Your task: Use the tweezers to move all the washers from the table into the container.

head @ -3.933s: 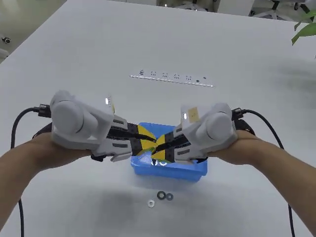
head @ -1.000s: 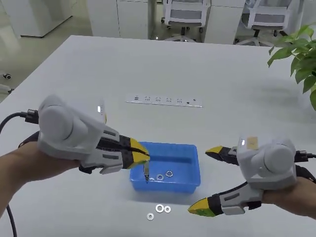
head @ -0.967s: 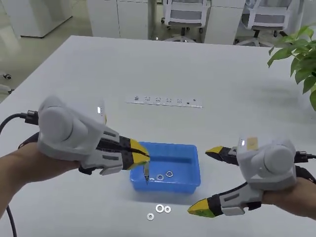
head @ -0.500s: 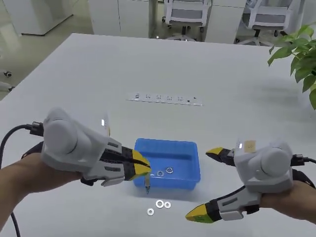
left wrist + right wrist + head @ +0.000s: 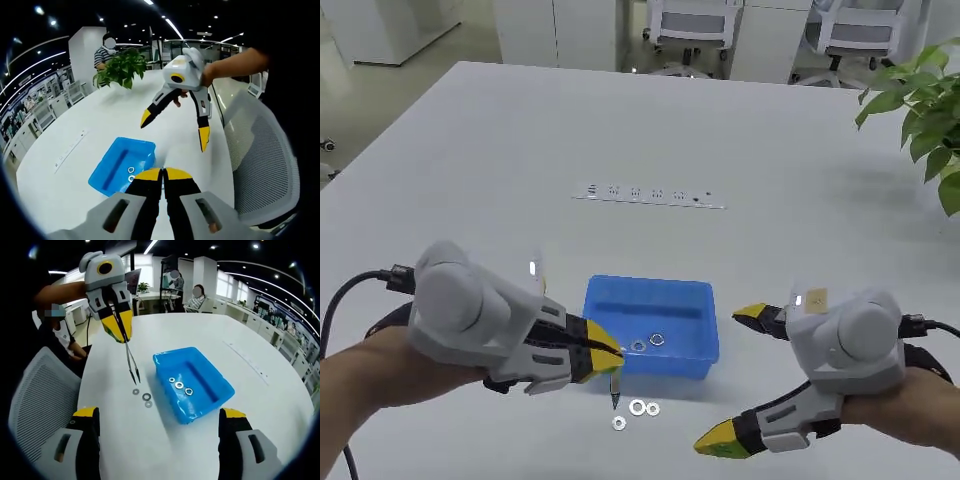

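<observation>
Gripping one pair of tweezers (image 5: 131,360), the left gripper (image 5: 608,356) has its fingers closed; the tweezer tips hang near three washers (image 5: 146,396) on the bench (image 5: 620,120). Three more lie in the one blue container (image 5: 212,390). The right gripper (image 5: 720,380) has its fingers spread wide, empty.

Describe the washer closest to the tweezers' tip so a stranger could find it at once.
Find the blue container on the white table. Three washers lie on the table before its near wall. The washer meant sits just off the tweezers' tip, alone, nearest the person; the other two lie side by side.
</observation>
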Motion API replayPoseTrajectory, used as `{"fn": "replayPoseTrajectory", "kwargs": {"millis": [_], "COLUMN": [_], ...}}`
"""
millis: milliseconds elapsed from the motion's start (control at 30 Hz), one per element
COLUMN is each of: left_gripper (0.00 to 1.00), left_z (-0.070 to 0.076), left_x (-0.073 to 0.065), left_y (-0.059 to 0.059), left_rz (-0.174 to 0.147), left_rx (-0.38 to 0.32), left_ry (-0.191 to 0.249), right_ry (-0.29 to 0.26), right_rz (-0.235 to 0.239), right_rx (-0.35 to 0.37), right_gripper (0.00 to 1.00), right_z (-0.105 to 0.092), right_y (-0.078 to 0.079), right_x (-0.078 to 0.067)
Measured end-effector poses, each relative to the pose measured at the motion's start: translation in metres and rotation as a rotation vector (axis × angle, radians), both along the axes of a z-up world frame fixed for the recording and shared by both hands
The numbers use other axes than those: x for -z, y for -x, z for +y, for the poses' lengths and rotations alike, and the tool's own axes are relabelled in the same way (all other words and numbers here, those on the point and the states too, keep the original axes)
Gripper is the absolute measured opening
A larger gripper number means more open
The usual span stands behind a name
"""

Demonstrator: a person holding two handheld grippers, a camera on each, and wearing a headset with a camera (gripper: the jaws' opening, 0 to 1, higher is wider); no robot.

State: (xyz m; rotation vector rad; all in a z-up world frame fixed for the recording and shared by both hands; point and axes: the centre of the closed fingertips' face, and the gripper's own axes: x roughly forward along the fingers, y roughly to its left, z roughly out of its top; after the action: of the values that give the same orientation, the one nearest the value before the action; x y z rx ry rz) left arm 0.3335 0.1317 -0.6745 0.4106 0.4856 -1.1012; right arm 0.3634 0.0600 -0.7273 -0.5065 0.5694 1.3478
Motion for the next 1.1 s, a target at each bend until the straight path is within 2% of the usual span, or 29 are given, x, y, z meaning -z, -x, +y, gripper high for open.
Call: {"fn": "replayPoseTrajectory", "kwargs": {"millis": [700,1100], "left_gripper": [0.06,0.06], "left_z": [-0.004,-0.008], "left_x": [0.011,0.015], "left_y": [0.003,0.002], "left_rz": [0.016,0.006], "left_rx": [0.006,0.017], "left_ry": [0.003,0.001], "right_ry": [0.02,0.03], "right_rz": [0.023,0.034], "right_rx": [-0.007,-0.005], "right_gripper": [0.99,0.98], "right_z": [-0.001,-0.004], "right_y": [0.006,0.009], "right_x": [0.008,0.012]}}
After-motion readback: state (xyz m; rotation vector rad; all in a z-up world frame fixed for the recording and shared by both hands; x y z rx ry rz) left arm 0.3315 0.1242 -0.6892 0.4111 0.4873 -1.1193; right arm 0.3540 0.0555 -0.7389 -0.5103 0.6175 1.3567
